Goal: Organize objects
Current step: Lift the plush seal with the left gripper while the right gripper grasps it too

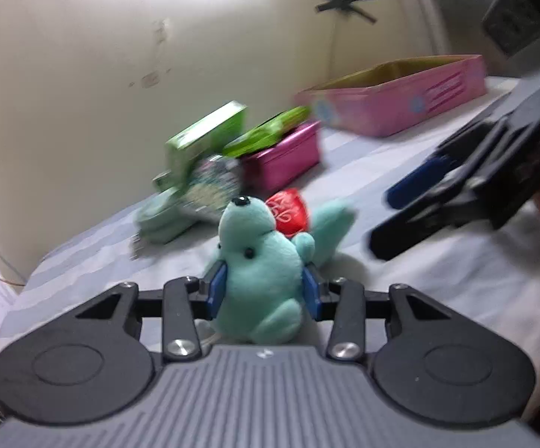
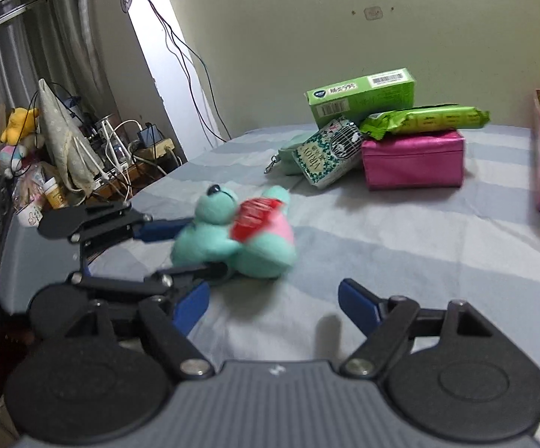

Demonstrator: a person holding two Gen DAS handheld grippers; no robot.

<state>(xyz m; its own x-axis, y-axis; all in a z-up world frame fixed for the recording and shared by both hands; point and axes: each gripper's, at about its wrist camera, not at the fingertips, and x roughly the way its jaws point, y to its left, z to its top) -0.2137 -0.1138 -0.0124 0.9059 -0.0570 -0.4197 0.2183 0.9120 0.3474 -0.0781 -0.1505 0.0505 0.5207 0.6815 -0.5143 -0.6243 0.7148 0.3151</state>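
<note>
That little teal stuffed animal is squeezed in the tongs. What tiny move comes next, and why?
Probably carry it toward the open pink box. The left tongs are shut on the teal plush toy, the box's top is open, and the right tongs are open and hold nothing.

Plush toy (image 2: 229, 235) on the bedsheet (image 2: 400, 261), pinched between the left gripper (image 1: 265, 291) pads, heart (image 1: 288, 214) at its chest. Behind it, clustered: cardboard carton (image 2: 361, 97) rearmost, wrapped packet (image 2: 425, 121) atop a tin (image 2: 413, 160), fan box (image 2: 328, 155) leaning left of the tin, pouch (image 2: 288, 155) further left. Long open box (image 1: 397, 91) far right. Right gripper (image 2: 273, 302) near, spread wide, right of the toy.
</note>
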